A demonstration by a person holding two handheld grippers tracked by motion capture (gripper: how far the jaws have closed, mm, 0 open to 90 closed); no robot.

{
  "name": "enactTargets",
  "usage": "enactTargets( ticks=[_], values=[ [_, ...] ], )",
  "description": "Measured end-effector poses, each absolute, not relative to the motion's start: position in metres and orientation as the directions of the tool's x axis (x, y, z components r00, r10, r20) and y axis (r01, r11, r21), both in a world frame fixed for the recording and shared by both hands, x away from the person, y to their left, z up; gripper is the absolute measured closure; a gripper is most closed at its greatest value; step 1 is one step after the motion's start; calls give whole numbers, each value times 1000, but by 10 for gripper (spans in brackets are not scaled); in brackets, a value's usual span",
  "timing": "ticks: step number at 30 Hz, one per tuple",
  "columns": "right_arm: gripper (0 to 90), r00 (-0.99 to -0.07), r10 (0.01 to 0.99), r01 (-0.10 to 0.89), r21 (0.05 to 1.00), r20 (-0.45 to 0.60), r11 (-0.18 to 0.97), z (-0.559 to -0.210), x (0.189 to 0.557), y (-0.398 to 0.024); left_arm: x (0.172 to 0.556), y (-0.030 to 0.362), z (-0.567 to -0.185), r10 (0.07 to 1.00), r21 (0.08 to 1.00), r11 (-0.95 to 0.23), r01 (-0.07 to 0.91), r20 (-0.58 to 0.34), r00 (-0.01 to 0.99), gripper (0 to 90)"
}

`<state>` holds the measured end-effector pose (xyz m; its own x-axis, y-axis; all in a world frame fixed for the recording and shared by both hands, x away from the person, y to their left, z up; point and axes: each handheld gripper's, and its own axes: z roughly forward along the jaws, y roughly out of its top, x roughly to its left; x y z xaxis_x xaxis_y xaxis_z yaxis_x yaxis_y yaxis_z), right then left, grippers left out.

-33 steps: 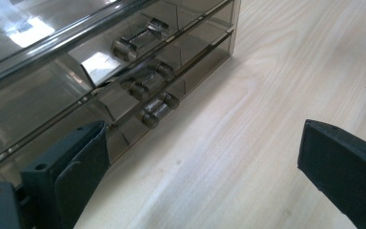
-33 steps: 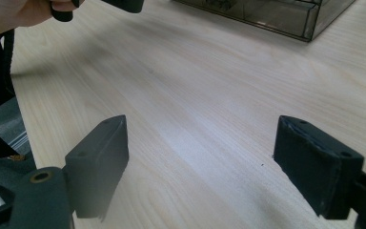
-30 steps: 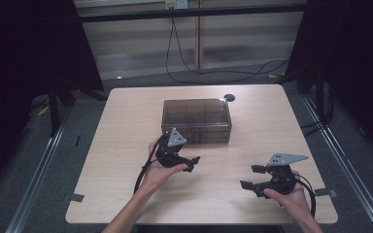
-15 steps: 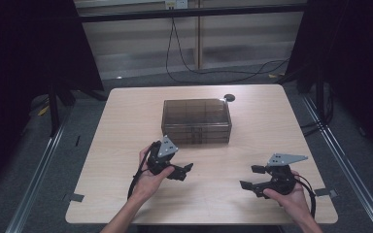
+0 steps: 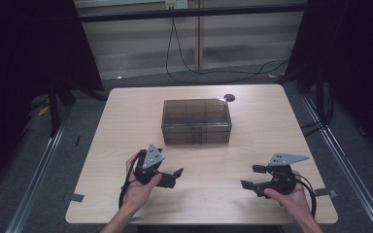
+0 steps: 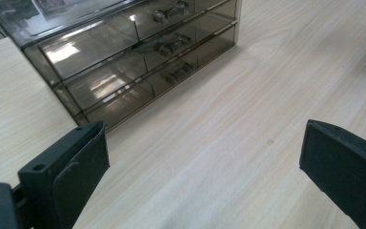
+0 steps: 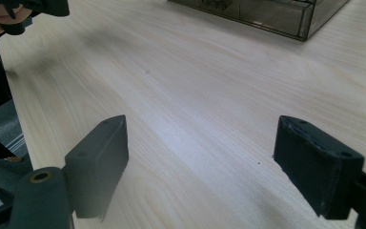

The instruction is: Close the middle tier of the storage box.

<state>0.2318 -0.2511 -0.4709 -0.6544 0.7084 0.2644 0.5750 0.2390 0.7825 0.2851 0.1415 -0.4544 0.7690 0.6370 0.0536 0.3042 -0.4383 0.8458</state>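
Observation:
A smoky, see-through drawer box [image 5: 196, 121] with three handled drawers stands in the middle of the wooden table [image 5: 126, 121], all drawers closed. My left gripper [image 5: 174, 177] is held over the table in front of the box and a bit left, jaws wide apart and empty. In the left gripper view, the gripper [image 6: 200, 176] faces the drawer box [image 6: 124, 57] at an angle. My right gripper [image 5: 250, 176] hovers near the front right, open and empty, pointing left. The right gripper view looks past its own gripper [image 7: 200, 162] across bare wood to a corner of the box [image 7: 267, 14] and the left gripper [image 7: 33, 7].
A small black round disc [image 5: 229, 97] lies on the table just behind the box's right corner. Tape tabs [image 5: 73, 197] mark the front corners. Dark curtains and floor rails [image 5: 39, 165] flank the table, and cables [image 5: 213, 73] trail on the floor behind.
My left gripper has drawn back from the box toward the front edge and slightly left, staying open. The right gripper has not moved.

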Motion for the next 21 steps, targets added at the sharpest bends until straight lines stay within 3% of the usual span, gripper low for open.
enactTargets(
  ticks=[21],
  values=[
    [188, -643, 723, 574, 784, 252, 237, -470, 230, -253, 256, 171, -469, 627, 840, -426, 335, 7, 779, 26]
  ],
)
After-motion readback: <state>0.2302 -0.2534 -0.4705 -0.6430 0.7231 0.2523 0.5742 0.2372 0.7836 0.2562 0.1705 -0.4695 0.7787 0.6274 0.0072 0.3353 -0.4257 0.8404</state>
